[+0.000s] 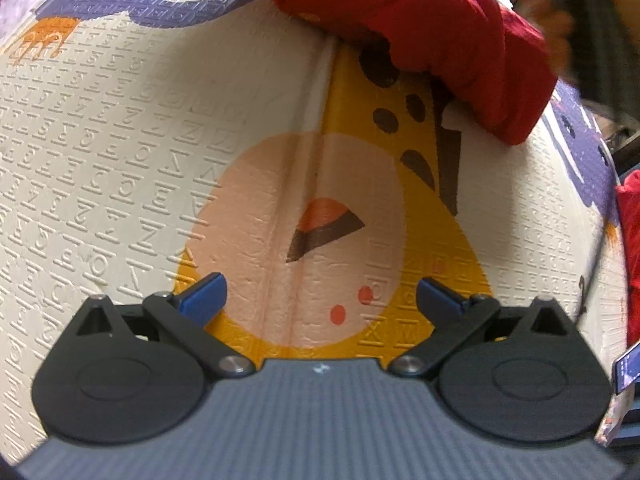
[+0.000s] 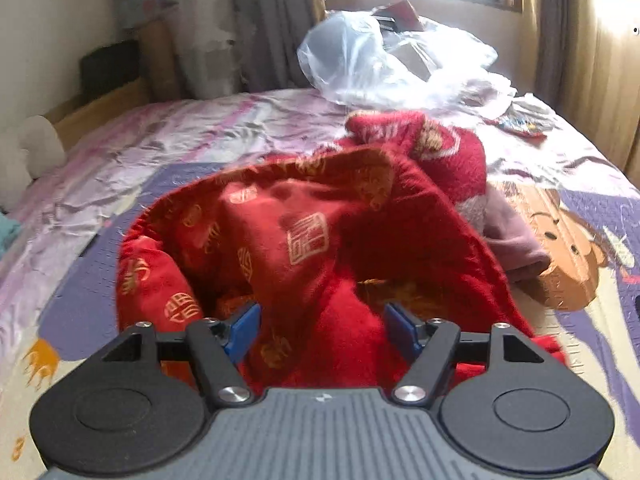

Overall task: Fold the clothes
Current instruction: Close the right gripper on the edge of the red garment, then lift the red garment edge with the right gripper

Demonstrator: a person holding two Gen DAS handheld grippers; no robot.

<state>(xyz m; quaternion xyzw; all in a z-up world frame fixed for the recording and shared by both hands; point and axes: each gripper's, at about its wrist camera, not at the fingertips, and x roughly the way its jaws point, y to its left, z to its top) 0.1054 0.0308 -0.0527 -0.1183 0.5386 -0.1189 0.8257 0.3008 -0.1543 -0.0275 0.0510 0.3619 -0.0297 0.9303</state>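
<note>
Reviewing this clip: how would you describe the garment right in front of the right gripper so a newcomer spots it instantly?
Start at the bed with its pale purple sheet, then drop to the cartoon play mat spread over it. The red padded jacket lies heaped on the mat, directly before the open right gripper. Gold seal-like emblems set it apart from the fuzzy red sweater behind.

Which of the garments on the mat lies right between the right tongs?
The red padded jacket with gold stamps. It lies between the open right tongs; the fuzzy red sweater and the mauve garment lie farther back.
</note>
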